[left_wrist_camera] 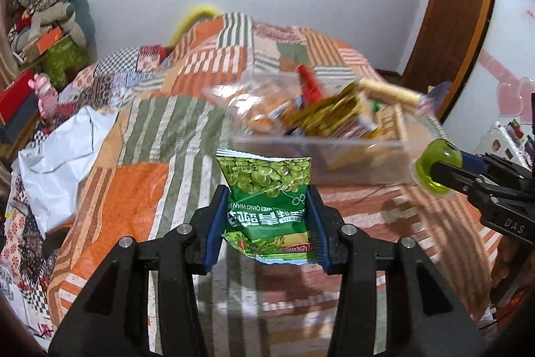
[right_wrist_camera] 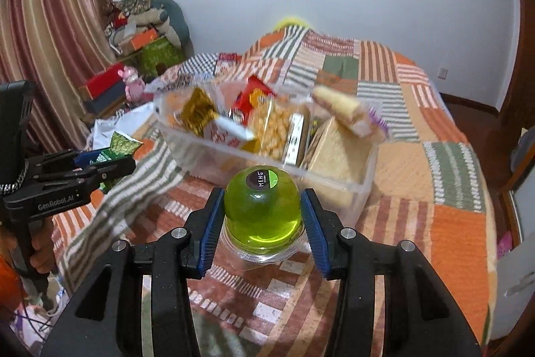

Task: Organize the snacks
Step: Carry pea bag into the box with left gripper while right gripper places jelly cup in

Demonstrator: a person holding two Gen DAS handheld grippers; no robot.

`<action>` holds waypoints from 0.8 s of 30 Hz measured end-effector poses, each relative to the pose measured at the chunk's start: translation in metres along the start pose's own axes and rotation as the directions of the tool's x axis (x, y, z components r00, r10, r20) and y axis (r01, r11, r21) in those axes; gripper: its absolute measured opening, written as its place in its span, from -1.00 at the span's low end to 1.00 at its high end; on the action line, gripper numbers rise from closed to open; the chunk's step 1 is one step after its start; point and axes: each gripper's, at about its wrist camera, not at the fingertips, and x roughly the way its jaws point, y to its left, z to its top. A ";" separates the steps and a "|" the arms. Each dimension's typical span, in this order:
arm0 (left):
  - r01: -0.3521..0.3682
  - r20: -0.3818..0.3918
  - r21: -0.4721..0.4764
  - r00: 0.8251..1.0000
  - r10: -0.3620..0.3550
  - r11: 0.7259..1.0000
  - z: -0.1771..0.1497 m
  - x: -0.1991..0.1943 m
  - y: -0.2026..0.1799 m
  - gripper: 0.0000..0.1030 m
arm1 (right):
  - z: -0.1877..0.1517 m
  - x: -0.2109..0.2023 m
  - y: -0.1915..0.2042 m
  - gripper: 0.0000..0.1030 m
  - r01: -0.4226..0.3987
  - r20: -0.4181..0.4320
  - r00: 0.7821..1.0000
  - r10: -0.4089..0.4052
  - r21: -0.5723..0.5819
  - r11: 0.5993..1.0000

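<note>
My left gripper is shut on a green pea snack packet and holds it above the bed, just short of a clear plastic box. The box holds several snack packets. My right gripper is shut on a green jelly cup with a dark round label, near the box's front wall. The jelly cup and right gripper also show at the right of the left wrist view. The left gripper with its packet shows at the left of the right wrist view.
The box stands on a bed with an orange, green and white patchwork quilt. A white plastic bag lies on the bed's left side. Boxes and clutter are piled by the curtain. A wooden door frame stands at the right.
</note>
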 end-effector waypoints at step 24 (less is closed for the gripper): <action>0.009 0.116 0.012 0.993 -0.010 1.000 0.055 -0.006 -0.031 -0.13 | 0.044 -0.025 -0.003 -0.16 0.014 0.182 0.983 -0.016 0.014 1.000</action>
